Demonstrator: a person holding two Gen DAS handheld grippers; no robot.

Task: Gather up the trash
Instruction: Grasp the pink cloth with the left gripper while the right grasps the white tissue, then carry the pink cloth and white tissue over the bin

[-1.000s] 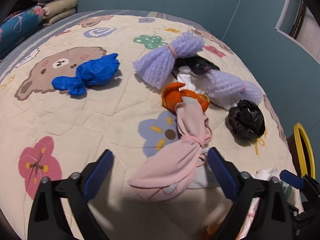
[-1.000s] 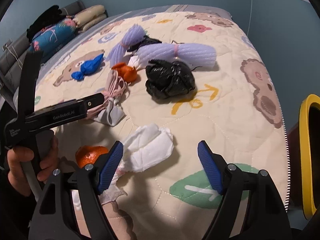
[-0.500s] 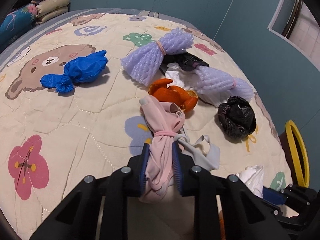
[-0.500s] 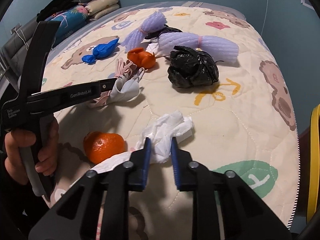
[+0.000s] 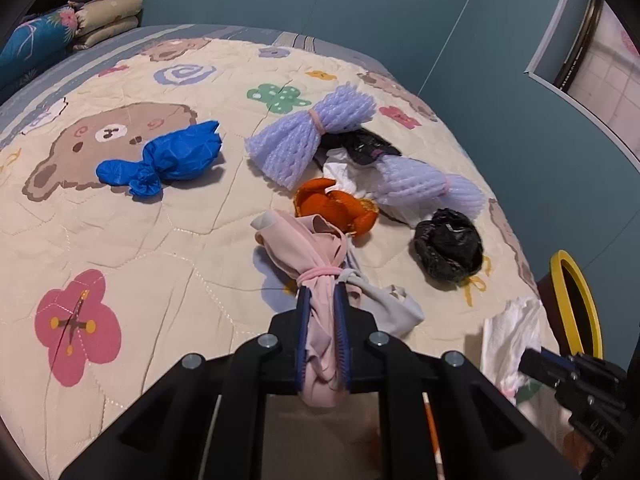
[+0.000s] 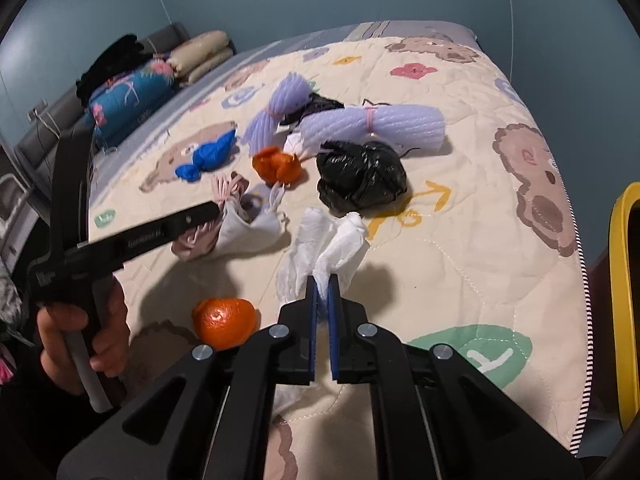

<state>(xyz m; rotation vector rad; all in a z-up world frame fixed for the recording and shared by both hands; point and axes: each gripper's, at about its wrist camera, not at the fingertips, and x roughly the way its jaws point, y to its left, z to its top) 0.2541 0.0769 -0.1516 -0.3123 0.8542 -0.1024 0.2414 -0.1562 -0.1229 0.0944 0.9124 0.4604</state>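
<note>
Trash lies scattered over the quilt (image 5: 120,240) on the bed, and you have a piece of it in each pair of tongs. Across the quilt's middle sit two lilac foam nets (image 5: 308,140) tied at the waist, the nearer one (image 6: 372,122) lying over white paper and a black scrap. Just right of them rests a crumpled black bag (image 5: 446,246), and well to the left a twisted blue bag (image 5: 168,158) lies on the printed bear. An orange peel (image 5: 332,208) sits between the nets and your left tongs. Your left tongs (image 5: 322,304) have just been closing and now pinch a pink cloth bundle (image 5: 304,248) below its band, with a grey cloth (image 5: 390,306) trailing beside it; in the right view the bundle's lower end looks lifted, though whether it is clear of the quilt you cannot tell. Your right tongs (image 6: 322,288) have likewise just been closing and are clamped on a white tissue (image 6: 332,242), whose loose ends fan out above the pads. A whole mandarin (image 6: 224,322) rests on the quilt just left of the right tongs. A yellow-rimmed bin (image 6: 622,280) stands off the bed's right edge. Your hand (image 6: 80,344) grips the left handle.
</note>
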